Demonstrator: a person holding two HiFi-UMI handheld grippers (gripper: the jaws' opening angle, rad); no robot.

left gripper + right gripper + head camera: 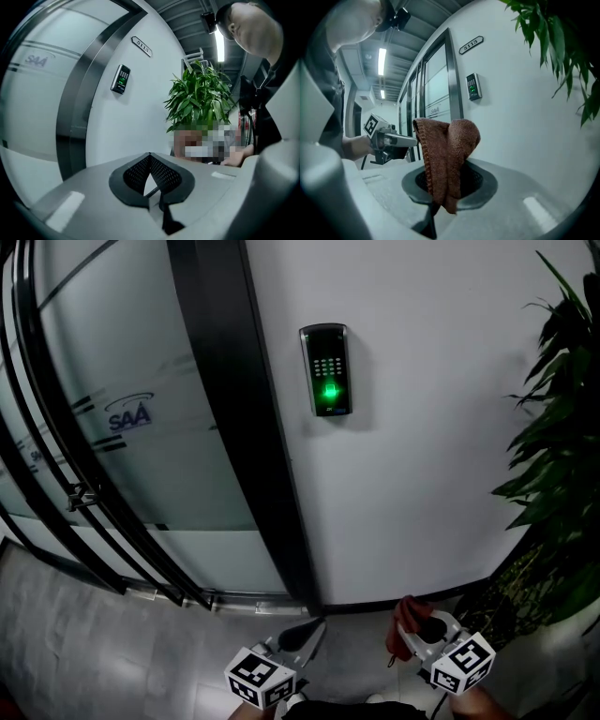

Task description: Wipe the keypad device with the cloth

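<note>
While the keypad device [326,369] sits high on the white wall [422,427], just beside the dark door frame [244,409], both grippers hang low, well apart from it. The right gripper [445,183] has its fingers closed on the brown cloth [446,150], which drapes over their tips, probably to serve as a wiping pad. The left gripper [150,174] has its fingers together and empty, likely not needed.

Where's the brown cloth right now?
The brown cloth is pinched in the right gripper, bottom right of the head view, well below the keypad device.
</note>
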